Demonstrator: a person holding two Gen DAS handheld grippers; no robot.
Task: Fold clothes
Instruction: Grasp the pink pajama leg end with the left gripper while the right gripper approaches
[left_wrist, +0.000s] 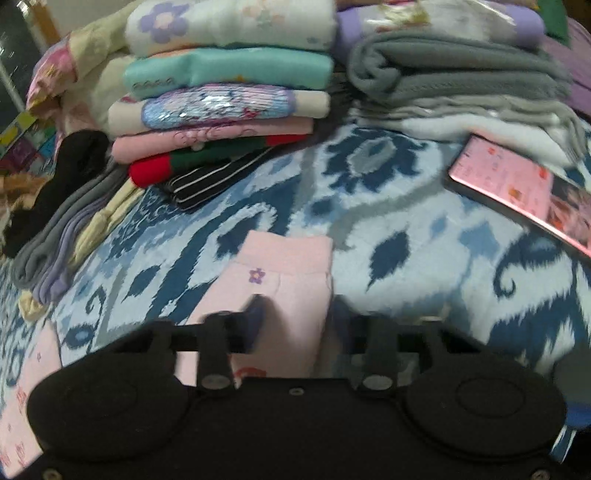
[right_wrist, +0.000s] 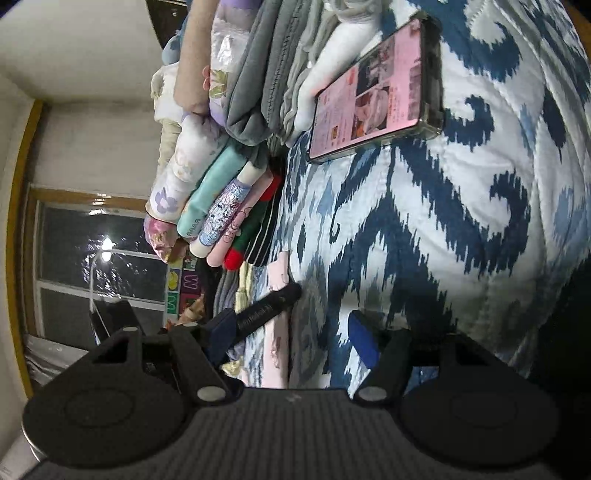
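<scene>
Left gripper: fingers apart over the pink garment
Right gripper: fingers apart above the bedspread
Phone: beside the folded stack

My right gripper hangs with its blue-padded fingers spread apart over the blue-and-white quilt. A lit phone leans against the stacked folded clothes; pink garment lies below.
</scene>
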